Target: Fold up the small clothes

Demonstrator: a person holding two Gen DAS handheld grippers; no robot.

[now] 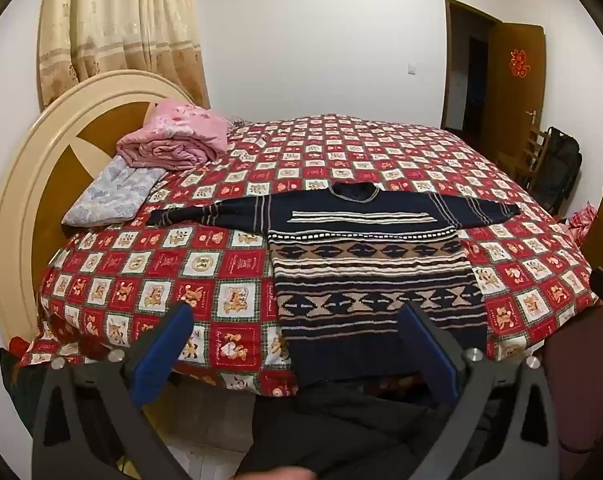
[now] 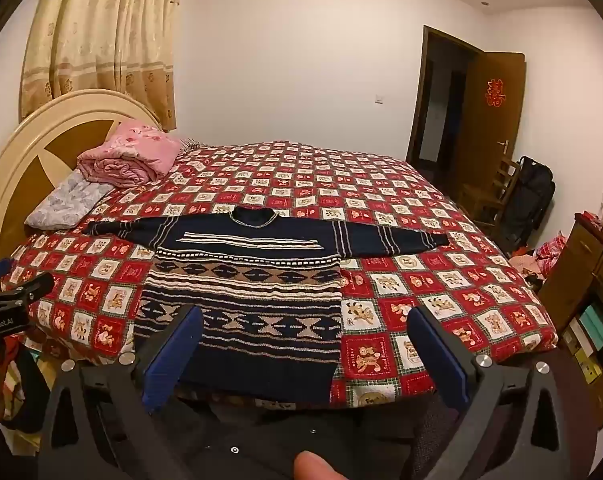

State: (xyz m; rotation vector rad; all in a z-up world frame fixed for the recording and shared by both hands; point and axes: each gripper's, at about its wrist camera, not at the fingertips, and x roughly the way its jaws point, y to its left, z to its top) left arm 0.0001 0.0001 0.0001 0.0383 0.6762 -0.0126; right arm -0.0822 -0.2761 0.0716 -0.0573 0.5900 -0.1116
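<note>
A small dark navy sweater (image 1: 365, 264) with tan and white patterned bands lies flat on the bed, face up, both sleeves spread wide, its hem at the near edge. It also shows in the right wrist view (image 2: 253, 288). My left gripper (image 1: 297, 320) is open and empty, held above the near bed edge, over the sweater's lower left part. My right gripper (image 2: 305, 322) is open and empty, over the sweater's lower right part. The left gripper's tip shows at the far left of the right wrist view (image 2: 5, 280).
The bed has a red checked cover (image 1: 189, 248) and a round cream headboard (image 1: 29, 184) at the left. A folded pink quilt (image 1: 173, 140) and a grey pillow (image 1: 109, 192) lie by the headboard. A wooden cabinet (image 2: 581, 280) and chair with a black bag (image 2: 529, 196) stand right.
</note>
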